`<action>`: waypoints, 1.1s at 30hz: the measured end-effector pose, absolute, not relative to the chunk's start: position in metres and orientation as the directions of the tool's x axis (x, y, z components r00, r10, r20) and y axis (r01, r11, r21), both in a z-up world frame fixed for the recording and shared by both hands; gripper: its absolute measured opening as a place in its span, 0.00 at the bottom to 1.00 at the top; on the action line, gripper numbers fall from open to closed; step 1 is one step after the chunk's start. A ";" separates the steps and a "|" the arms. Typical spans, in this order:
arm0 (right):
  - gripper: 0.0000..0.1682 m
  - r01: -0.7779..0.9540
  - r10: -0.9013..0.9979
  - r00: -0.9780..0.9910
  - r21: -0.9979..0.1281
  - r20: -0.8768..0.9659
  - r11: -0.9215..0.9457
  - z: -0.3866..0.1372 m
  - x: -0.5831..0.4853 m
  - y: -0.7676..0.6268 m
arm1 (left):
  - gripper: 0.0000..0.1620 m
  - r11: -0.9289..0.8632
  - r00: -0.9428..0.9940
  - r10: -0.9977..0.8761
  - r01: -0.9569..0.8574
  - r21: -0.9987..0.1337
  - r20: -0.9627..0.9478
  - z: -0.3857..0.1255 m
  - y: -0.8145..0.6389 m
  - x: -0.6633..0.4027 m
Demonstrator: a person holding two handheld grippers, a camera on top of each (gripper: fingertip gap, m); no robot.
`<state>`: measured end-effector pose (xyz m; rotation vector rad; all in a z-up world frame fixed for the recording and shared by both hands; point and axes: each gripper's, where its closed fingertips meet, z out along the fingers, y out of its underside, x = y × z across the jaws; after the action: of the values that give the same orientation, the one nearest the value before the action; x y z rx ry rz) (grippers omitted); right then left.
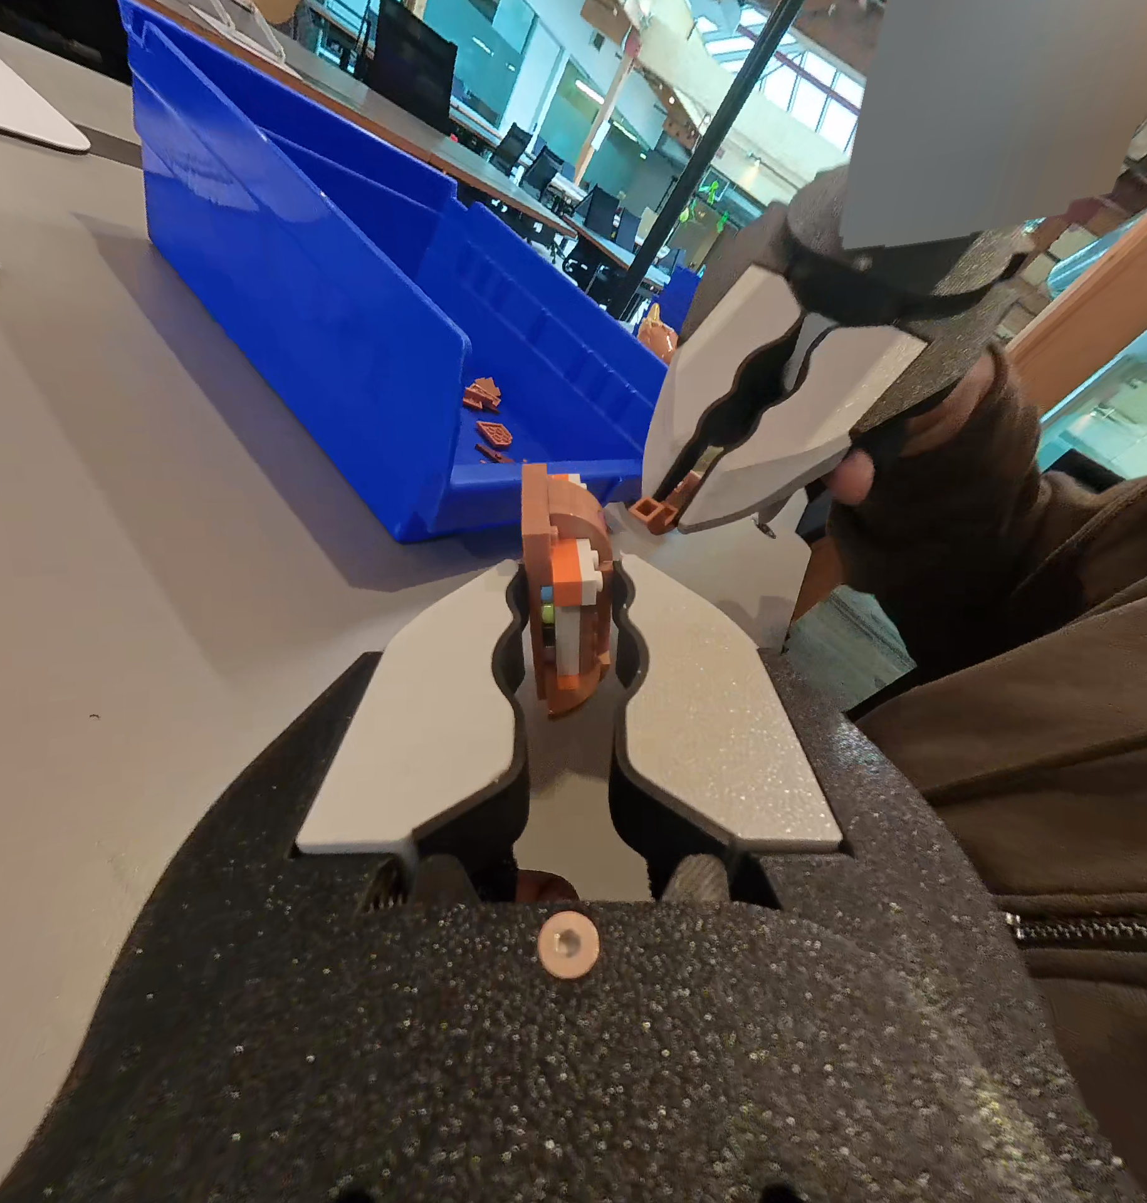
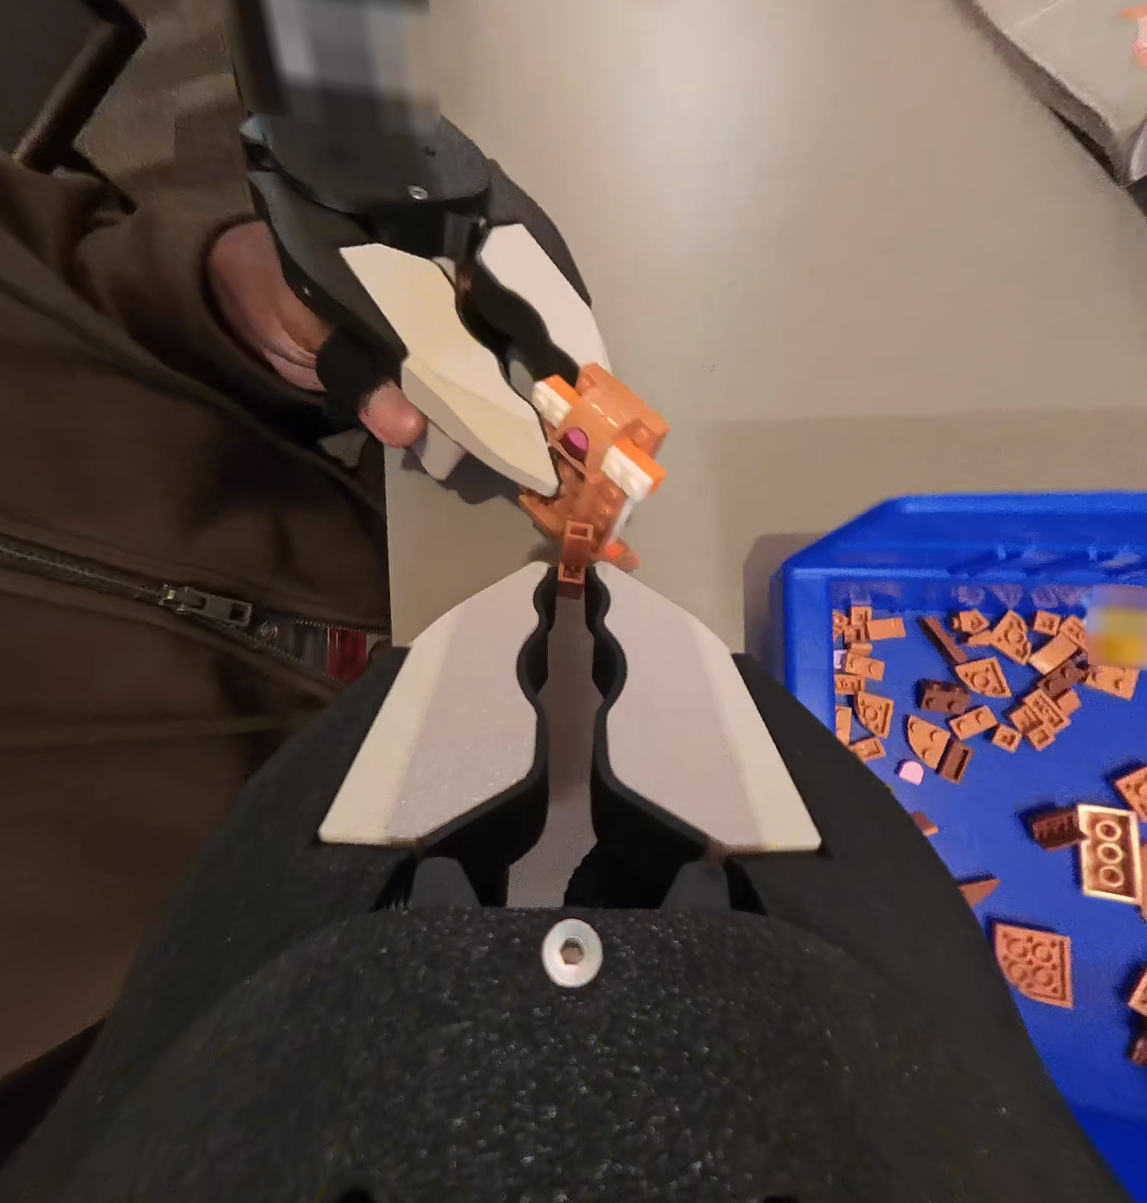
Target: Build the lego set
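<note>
Two grippers, both clamped: left gripper (image 1: 567, 579) on the orange-brown lego model (image 1: 567, 605), right gripper (image 2: 572, 576) on a small brown brick (image 2: 572, 566). Brick touching the model's edge. Blue bin (image 2: 948, 540) of loose pieces just beside.

Surface: a plain grey table (image 1: 102, 521), matte, also seen from above in the right wrist view (image 2: 818, 260).
Bin: a blue plastic bin (image 1: 310, 312) stands directly on the table, its low open front facing the camera in the left wrist view; in the right wrist view its rim (image 2: 948, 514) shows at the right.
Bin shadow: falls on the table along the bin's near wall.
White object: a flat, rounded white thing (image 1: 17, 110) lies on the table at the far left; what it is cannot be told.
Far corner: a blurred flat sheet or booklet (image 2: 1079, 97) lies on the table at upper right.
</note>
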<state>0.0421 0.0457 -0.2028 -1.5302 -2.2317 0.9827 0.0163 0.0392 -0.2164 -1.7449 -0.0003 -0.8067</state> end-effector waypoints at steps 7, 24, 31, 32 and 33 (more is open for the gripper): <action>0.05 0.806 0.879 -0.438 -0.516 -0.190 0.290 -0.213 0.035 0.045 | 0.15 -0.371 0.784 -0.370 0.367 -0.853 0.498 -0.222 0.042 0.015; 0.05 0.795 0.777 -0.592 0.007 -0.211 0.607 -0.275 0.071 0.058 | 0.15 -0.439 0.845 -0.324 0.264 -0.859 0.425 -0.238 0.037 -0.016; 0.12 0.773 0.768 -0.611 0.065 -0.190 0.631 -0.290 0.061 0.060 | 0.15 -0.376 0.881 -0.259 0.285 -0.882 0.395 -0.234 0.027 -0.042; 0.17 0.794 0.785 -0.595 0.024 -0.169 0.607 -0.288 0.057 0.060 | 0.15 -0.374 0.882 -0.256 0.285 -0.882 0.394 -0.234 0.024 -0.044; 0.20 0.816 0.804 -0.574 -0.026 -0.153 0.578 -0.285 0.055 0.060 | 0.15 -0.373 0.881 -0.258 0.289 -0.882 0.398 -0.234 0.023 -0.046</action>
<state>0.0549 0.0602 -0.2853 -1.4960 -2.8994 0.1525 -0.0458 0.0226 -0.2337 -1.8667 -0.0231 -0.5756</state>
